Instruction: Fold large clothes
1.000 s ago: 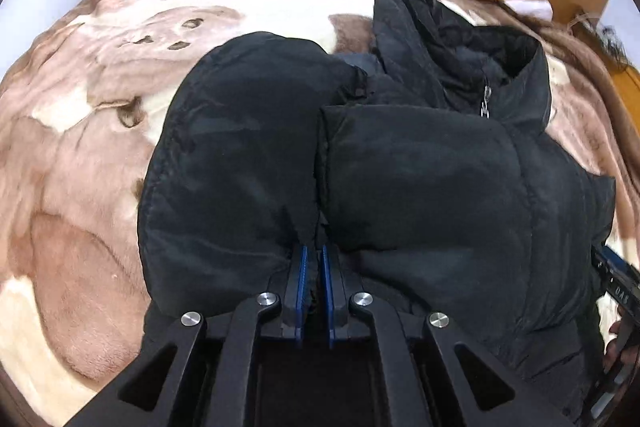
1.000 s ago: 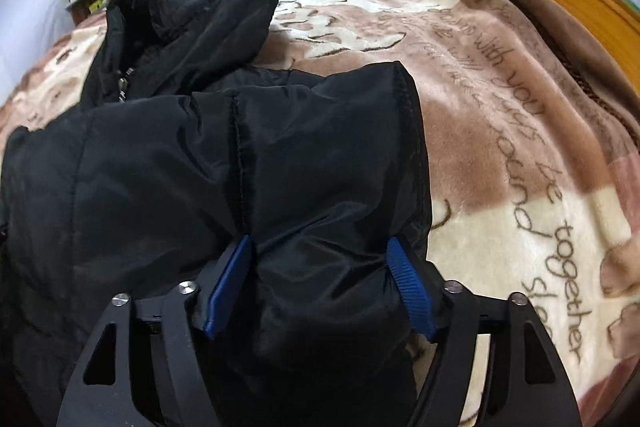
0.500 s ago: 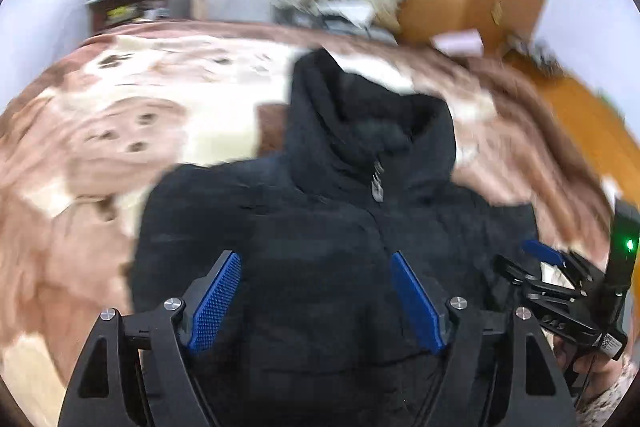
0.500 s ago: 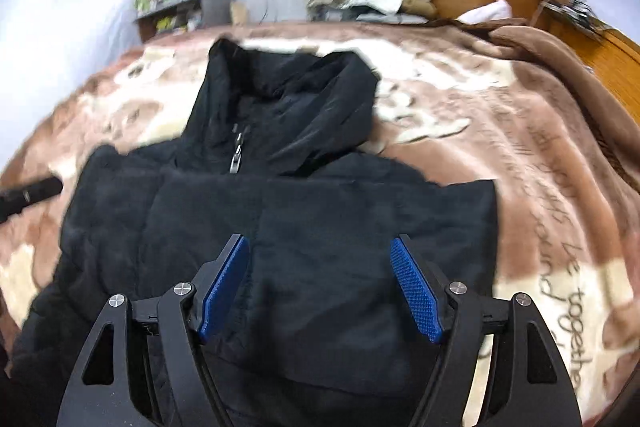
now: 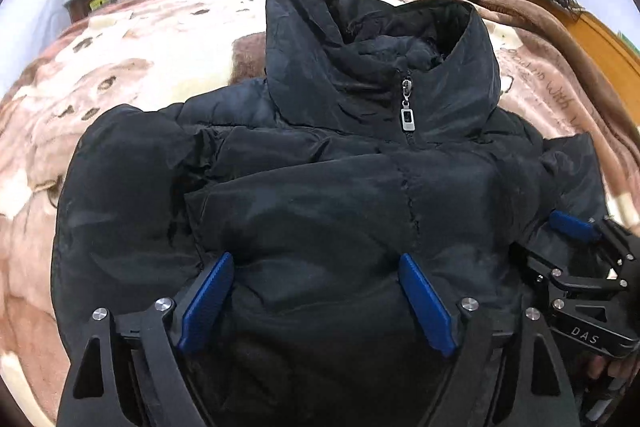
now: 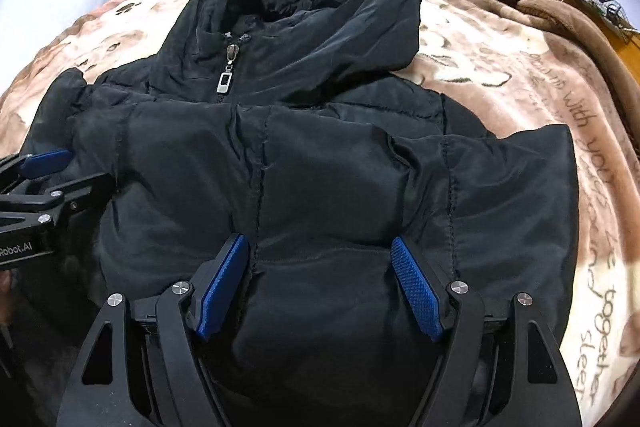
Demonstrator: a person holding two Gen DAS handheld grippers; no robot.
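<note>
Both the left gripper (image 5: 316, 301) and right gripper (image 6: 318, 287) hang spread apart over a black jacket (image 6: 320, 167), its hood (image 5: 380, 39) ahead, on the bed (image 6: 540, 75).

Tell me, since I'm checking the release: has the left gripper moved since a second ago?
Yes. The left gripper was shut on the jacket's left sleeve fold; now it is open and has shifted right, toward the zipper pull.

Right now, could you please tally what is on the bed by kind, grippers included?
Black hooded jacket: 1
Patterned blanket: 1
Grippers: 2, left gripper and right gripper, both open above the jacket
Total: 4
</note>
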